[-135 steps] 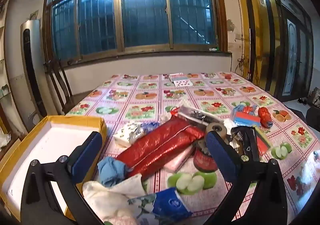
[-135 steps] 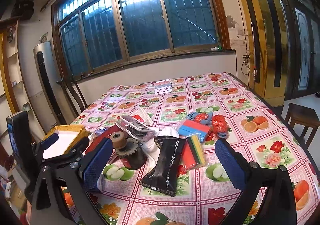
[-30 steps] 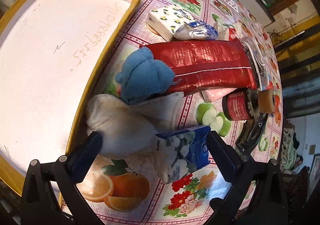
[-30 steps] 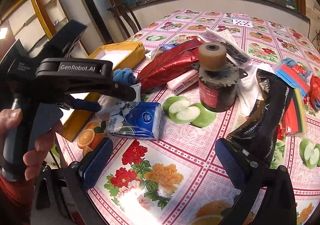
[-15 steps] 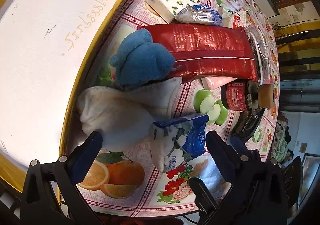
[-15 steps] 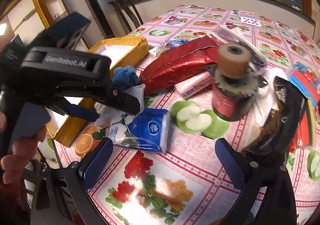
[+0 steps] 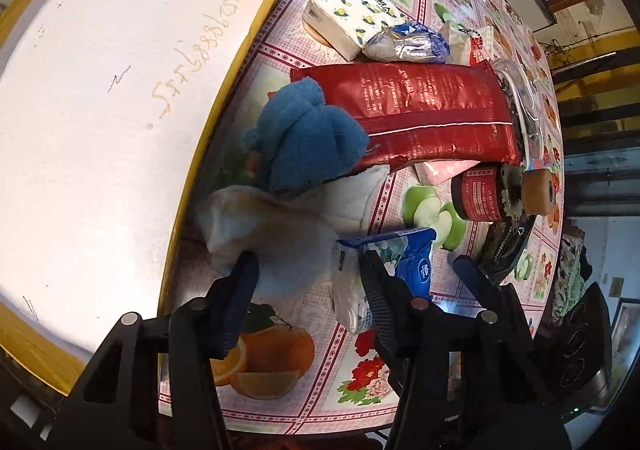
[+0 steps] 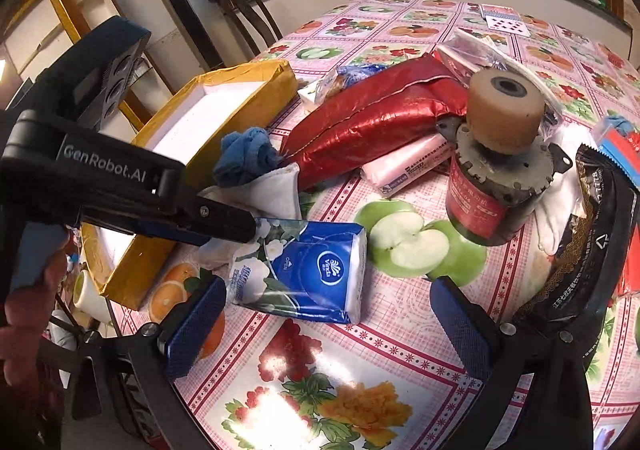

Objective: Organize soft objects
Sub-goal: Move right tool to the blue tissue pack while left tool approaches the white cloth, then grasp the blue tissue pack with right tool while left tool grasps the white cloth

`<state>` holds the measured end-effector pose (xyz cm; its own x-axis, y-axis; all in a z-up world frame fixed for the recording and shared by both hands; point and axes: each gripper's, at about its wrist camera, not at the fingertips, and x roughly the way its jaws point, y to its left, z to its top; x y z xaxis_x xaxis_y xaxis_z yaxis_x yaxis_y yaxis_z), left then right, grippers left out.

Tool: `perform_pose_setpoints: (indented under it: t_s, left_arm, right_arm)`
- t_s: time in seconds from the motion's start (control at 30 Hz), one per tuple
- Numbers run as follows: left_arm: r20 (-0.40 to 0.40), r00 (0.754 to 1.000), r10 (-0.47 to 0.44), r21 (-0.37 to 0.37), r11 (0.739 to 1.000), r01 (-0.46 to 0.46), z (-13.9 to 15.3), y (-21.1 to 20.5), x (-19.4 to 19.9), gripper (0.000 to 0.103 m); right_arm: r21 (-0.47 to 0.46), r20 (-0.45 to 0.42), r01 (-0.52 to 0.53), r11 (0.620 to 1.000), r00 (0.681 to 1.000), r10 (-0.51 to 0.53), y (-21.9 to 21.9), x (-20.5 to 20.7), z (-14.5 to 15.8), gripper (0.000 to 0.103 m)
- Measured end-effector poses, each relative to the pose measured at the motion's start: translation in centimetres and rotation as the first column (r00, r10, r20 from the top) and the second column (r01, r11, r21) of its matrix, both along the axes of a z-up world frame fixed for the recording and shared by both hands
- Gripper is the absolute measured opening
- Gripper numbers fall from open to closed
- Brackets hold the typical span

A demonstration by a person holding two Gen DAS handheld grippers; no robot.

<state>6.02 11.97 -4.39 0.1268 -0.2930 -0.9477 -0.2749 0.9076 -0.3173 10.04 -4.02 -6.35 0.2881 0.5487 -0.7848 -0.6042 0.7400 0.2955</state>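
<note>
Left gripper (image 7: 308, 286) – jaws drawn partway in, one finger on each side of a rumpled white cloth (image 7: 288, 242). The inner face of its right finger lies against the white end of a blue tissue pack (image 8: 312, 270). Whether the pads actually press the cloth cannot be told. In the right wrist view its black arm reaches over the pack's left end, with a person's hand (image 8: 24, 310) on the grip.

Right gripper (image 8: 326, 326) – jaws spread wide and holding nothing. The tissue pack lies flat on the table between the two fingers, closer to the left one.

Soft objects: the white cloth lies just beside the yellow box (image 7: 240, 65), whose white-lined interior holds none of them. A bunched blue towel (image 7: 304, 137) rests on the cloth's far edge and leans against a red foil bag (image 7: 420, 113). A flower-printed tissue pack (image 7: 348, 17) lies beyond the bag, near the box's far corner.

Other items: a pink packet (image 8: 404, 165) protrudes from under the red bag. A red-labelled motor (image 8: 492, 189) stands upright just beside it, topped with a tan roller. A black pouch (image 8: 580, 250) lies to its right. All rest on a fruit-and-flower tablecloth (image 8: 360, 390).
</note>
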Motion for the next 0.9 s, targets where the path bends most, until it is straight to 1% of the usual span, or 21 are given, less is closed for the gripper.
perform_pose_setpoints:
  t_s: [0.07,0.13,0.23,0.27,0.3,0.33,0.43,0.47,0.5,0.53,0.6,0.63,0.67,0.77,0.83,0.87,0.9]
  left_arm:
    - [0.008,1.000,0.010,0.007,1.000,-0.010,0.0,-0.2,-0.2,0.054]
    - [0.014,1.000,0.014,-0.006,1.000,-0.014,0.2,-0.2,-0.4,0.054]
    - [0.049,0.998,0.032,-0.026,0.999,-0.031,1.0,-0.1,-0.8,0.054]
    - [0.059,0.998,0.022,-0.033,0.999,-0.020,1.3,-0.2,-0.8,0.057]
    - [0.064,0.998,0.015,-0.037,0.999,-0.012,1.3,-0.2,-0.7,0.064]
    - [0.062,0.998,0.011,-0.031,0.999,-0.009,1.2,-0.3,-0.6,0.067]
    - [0.047,0.998,0.037,-0.007,0.999,-0.037,0.3,0.0,-0.3,0.068]
    - [0.044,0.998,0.041,-0.007,0.999,-0.041,0.0,0.1,-0.2,0.068]
    - [0.046,0.998,0.037,-0.007,0.999,-0.037,0.0,-0.1,-0.1,0.068]
    - [0.042,0.999,0.030,-0.015,0.999,-0.029,0.0,-0.2,-0.1,0.068]
    - [0.038,0.999,0.022,-0.008,1.000,-0.022,-0.1,-0.5,0.0,0.068]
    - [0.038,0.999,0.019,0.000,1.000,-0.019,-0.1,-0.6,0.0,0.068]
    - [0.041,0.999,0.013,0.001,1.000,-0.013,-0.1,-0.8,0.0,0.068]
    - [0.047,0.999,-0.020,0.019,1.000,0.019,-0.2,-1.7,0.1,0.067]
    - [0.043,0.998,-0.048,0.033,0.998,0.046,-0.3,-2.3,0.1,0.066]
    - [0.046,0.998,-0.050,0.043,0.998,0.048,-0.3,-2.4,0.1,0.061]
    - [0.050,0.997,-0.052,0.054,0.997,0.050,-0.2,-2.4,0.1,0.048]
  right_arm:
    - [-0.017,0.001,-0.004,1.000,1.000,0.005,0.5,0.1,-0.2,0.103]
    - [-0.036,0.017,-0.005,0.999,1.000,0.006,1.0,0.2,-0.1,0.103]
    - [-0.079,0.047,-0.022,0.997,0.999,0.026,2.2,0.2,0.1,0.103]
    - [-0.091,0.049,-0.028,0.995,0.998,0.033,2.7,0.3,0.1,0.103]
    - [-0.100,0.049,-0.029,0.995,0.998,0.034,3.2,0.4,0.1,0.103]
    - [-0.109,0.036,-0.029,0.994,0.999,0.033,3.7,0.6,-0.1,0.103]
    - [-0.132,-0.008,-0.034,0.991,0.999,0.034,4.6,1.1,-1.0,0.103]
    - [-0.155,0.000,-0.026,0.987,1.000,0.026,4.8,1.2,-1.3,0.103]
    - [-0.181,0.034,-0.008,0.983,0.999,0.015,4.9,1.1,-1.4,0.102]
    - [-0.200,0.047,0.001,0.980,0.999,0.009,4.8,1.0,-1.4,0.098]
    - [-0.198,0.059,-0.001,0.980,0.998,0.013,4.0,0.6,-1.3,0.089]
    - [-0.207,0.067,0.002,0.978,0.998,0.012,3.4,0.5,-1.3,0.081]
    - [-0.213,0.074,0.008,0.977,0.997,0.008,2.8,0.4,-1.3,0.076]
    - [-0.178,0.051,0.026,0.984,0.999,-0.017,0.2,0.3,-1.3,0.076]
    - [-0.135,0.030,0.036,0.990,0.999,-0.032,-1.5,0.1,-1.2,0.076]
    - [-0.120,0.020,0.045,0.992,0.999,-0.043,-2.1,0.2,-1.2,0.076]
    - [-0.105,0.018,0.056,0.993,0.998,-0.055,-2.7,0.2,-1.1,0.076]
